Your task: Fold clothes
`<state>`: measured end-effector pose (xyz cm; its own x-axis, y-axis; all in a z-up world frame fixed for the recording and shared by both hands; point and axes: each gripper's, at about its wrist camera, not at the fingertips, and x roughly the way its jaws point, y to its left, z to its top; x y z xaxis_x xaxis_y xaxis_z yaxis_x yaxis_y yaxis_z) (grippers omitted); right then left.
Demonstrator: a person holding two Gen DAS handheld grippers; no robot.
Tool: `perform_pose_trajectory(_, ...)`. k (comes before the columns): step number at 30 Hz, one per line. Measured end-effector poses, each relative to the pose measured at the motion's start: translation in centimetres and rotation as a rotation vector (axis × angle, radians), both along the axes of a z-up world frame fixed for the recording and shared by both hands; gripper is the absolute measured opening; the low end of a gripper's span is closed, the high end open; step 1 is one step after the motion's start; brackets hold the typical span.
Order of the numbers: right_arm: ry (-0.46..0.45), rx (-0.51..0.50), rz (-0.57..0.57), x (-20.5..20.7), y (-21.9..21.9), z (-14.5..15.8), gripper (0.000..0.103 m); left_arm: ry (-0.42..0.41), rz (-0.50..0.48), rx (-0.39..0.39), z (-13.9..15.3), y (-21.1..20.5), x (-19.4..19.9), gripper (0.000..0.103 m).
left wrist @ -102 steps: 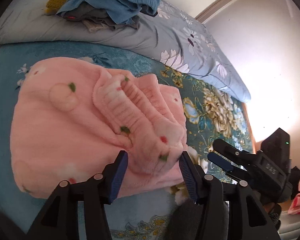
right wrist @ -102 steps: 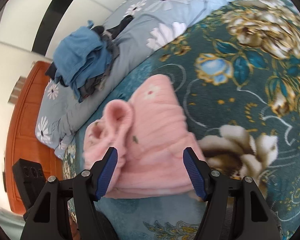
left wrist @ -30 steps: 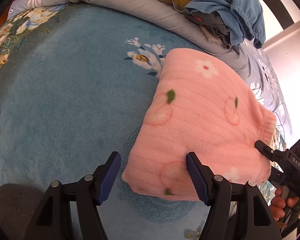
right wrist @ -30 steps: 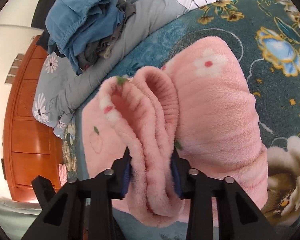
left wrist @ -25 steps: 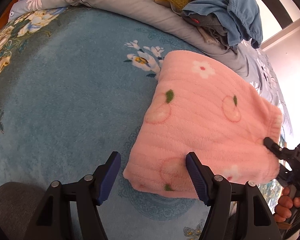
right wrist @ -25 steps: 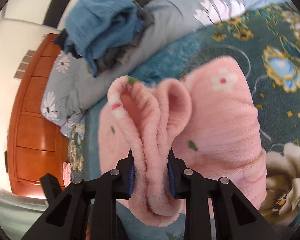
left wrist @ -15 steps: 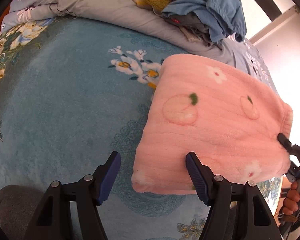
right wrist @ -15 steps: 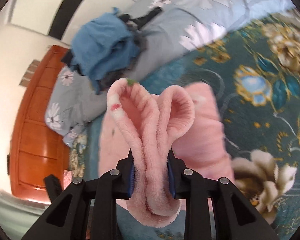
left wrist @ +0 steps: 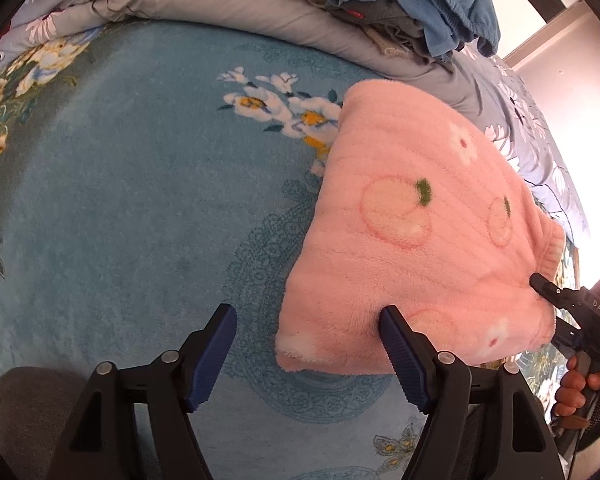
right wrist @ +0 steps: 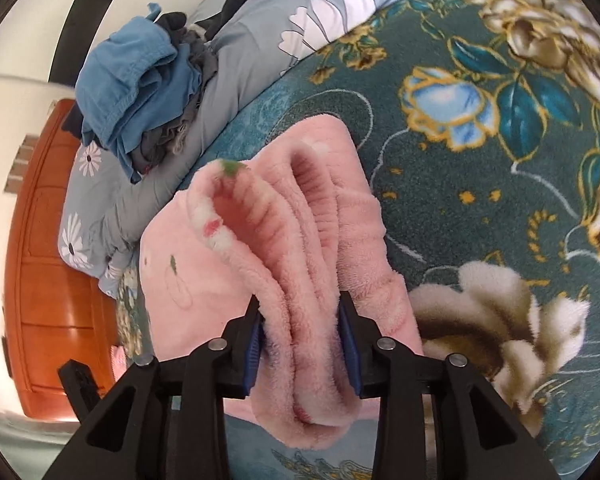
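Observation:
A folded pink fleece garment [left wrist: 416,240] with peach and flower prints lies on the teal floral blanket [left wrist: 132,208]. My left gripper [left wrist: 306,354] is open, just in front of the garment's near left corner, its right finger touching the near edge. My right gripper [right wrist: 302,346] is shut on the garment's bunched ribbed edge [right wrist: 284,248] and holds that edge raised. The right gripper also shows in the left wrist view [left wrist: 556,308], at the garment's right side.
A pile of blue and grey clothes [left wrist: 412,4] sits on a grey floral quilt [left wrist: 220,0] along the back; the pile also shows in the right wrist view [right wrist: 140,88]. An orange wooden cabinet [right wrist: 48,280] stands at the left.
My right gripper, shut on the bunched edge, has lifted it and shifted the garment right. My left gripper stayed open and the garment's near corner now sits by its right finger.

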<state>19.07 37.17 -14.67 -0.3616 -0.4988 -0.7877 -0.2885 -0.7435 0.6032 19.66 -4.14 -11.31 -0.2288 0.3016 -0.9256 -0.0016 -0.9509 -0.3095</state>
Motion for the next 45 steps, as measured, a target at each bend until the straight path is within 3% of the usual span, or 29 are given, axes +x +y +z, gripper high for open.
perform_pose_trajectory(6, 0.061, 0.142, 0.026, 0.4, 0.2, 3.6, 0.042, 0.08, 0.025, -0.018, 3.0, -1.7, -0.7, 0.076)
perform_pose_trajectory(9, 0.14, 0.186, 0.046, -0.7, -1.5, 5.9, 0.042, 0.122, -0.035, -0.02, 4.4, 0.3, -2.1, 0.076)
perform_pose_trajectory(12, 0.194, 0.169, 0.132, -1.6, -4.0, 7.0, 0.042, 0.146, -0.132, -0.015, 4.9, 4.0, -3.5, 0.076)
perform_pose_trajectory(15, 0.186, 0.206, 0.229, -2.8, -6.3, 6.0, 0.042, 0.147, -0.221, -0.013, 4.4, 7.3, -4.4, 0.076)
perform_pose_trajectory(18, 0.152, 0.244, 0.206, -3.3, -5.5, 4.8, 0.042, 0.134, -0.258, -0.033, 3.3, 8.9, -5.2, 0.076)
perform_pose_trajectory(28, 0.102, 0.17, 0.14, -4.0, -4.3, 1.8, 0.042, 0.065, -0.249, -0.066, -0.3, 8.8, -5.5, 0.076)
perform_pose_trajectory(35, 0.157, 0.146, 0.131, -2.4, -3.4, 3.8, 0.042, 0.098, -0.202, 0.015, 2.0, 6.5, -5.2, 0.076)
perform_pose_trajectory(40, 0.097, 0.129, 0.037, -1.0, -0.5, 2.2, 0.058, 0.03, -0.085, 0.048, 0.2, 2.6, -6.2, 0.08)
perform_pose_trajectory(41, 0.068, 0.11, 0.03, -0.9, -0.2, 1.4, 0.06, 0.002, -0.072, 0.066, -0.6, 2.2, -6.4, 0.083)
perform_pose_trajectory(43, 0.024, 0.078, 0.026, -0.9, 0.3, 0.0, 0.076, -0.037, -0.06, 0.114, -2.1, 1.8, -6.7, 0.088)
perform_pose_trajectory(45, -0.006, 0.039, 0.027, -1.0, 0.5, -1.1, 0.079, -0.065, -0.053, 0.171, -3.3, 1.4, -7.3, 0.096)
